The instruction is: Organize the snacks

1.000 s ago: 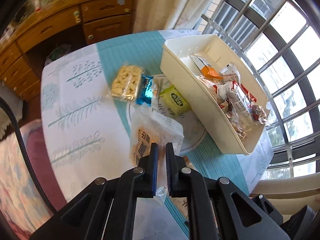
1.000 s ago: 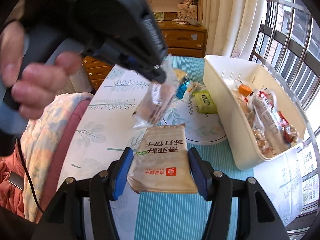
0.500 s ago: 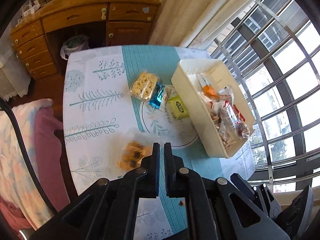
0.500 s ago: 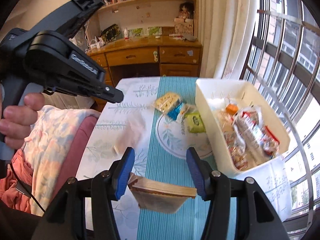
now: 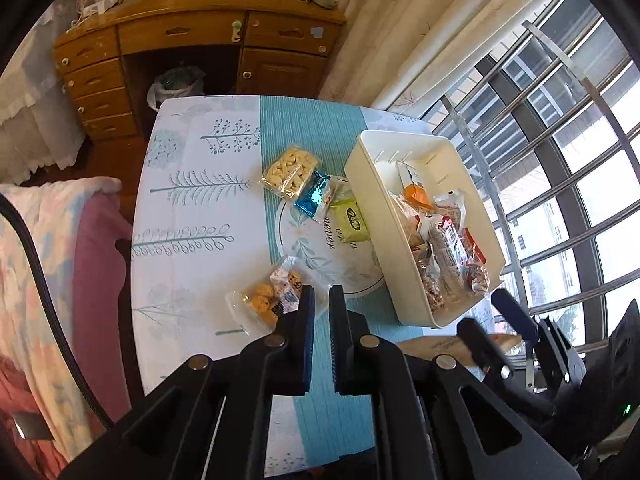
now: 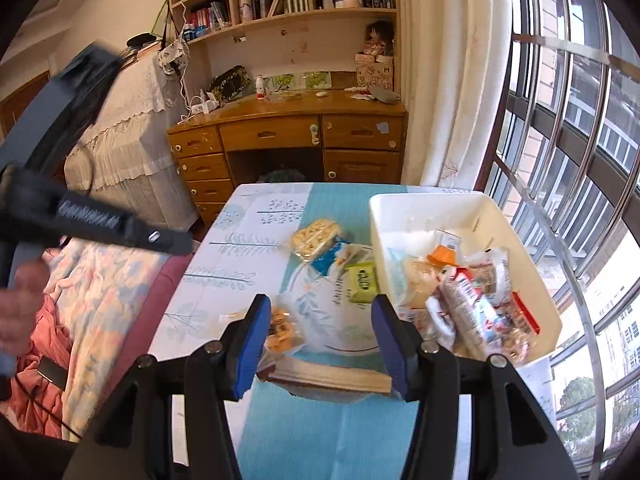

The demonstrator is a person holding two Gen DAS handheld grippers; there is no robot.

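A white bin (image 5: 368, 184) (image 6: 532, 256) holding several wrapped snacks stands on the table's right side. My right gripper (image 6: 322, 344) is shut on a tan paper snack bag (image 6: 332, 378) (image 5: 436, 346), held above the table near the bin's front corner. My left gripper (image 5: 319, 308) is nearly closed and empty, high over the table. A clear bag of cookies (image 5: 266, 300) (image 6: 282, 330) lies on the table below it. A cracker pack (image 5: 290, 170) (image 6: 314, 236), a blue packet (image 5: 312, 198) (image 6: 328, 258) and a green packet (image 5: 352, 222) (image 6: 362, 282) lie left of the bin.
The table has a teal runner (image 5: 312, 136) and a white leaf-print cloth (image 5: 192, 208). A wooden desk (image 6: 288, 136) stands behind it, a window with bars (image 6: 568, 128) to the right, and a bed with a floral blanket (image 6: 80, 300) to the left.
My left gripper let go of the clear cookie bag, which now lies on the table, and has risen. My right gripper lifted the tan bag off the table and moved toward the bin.
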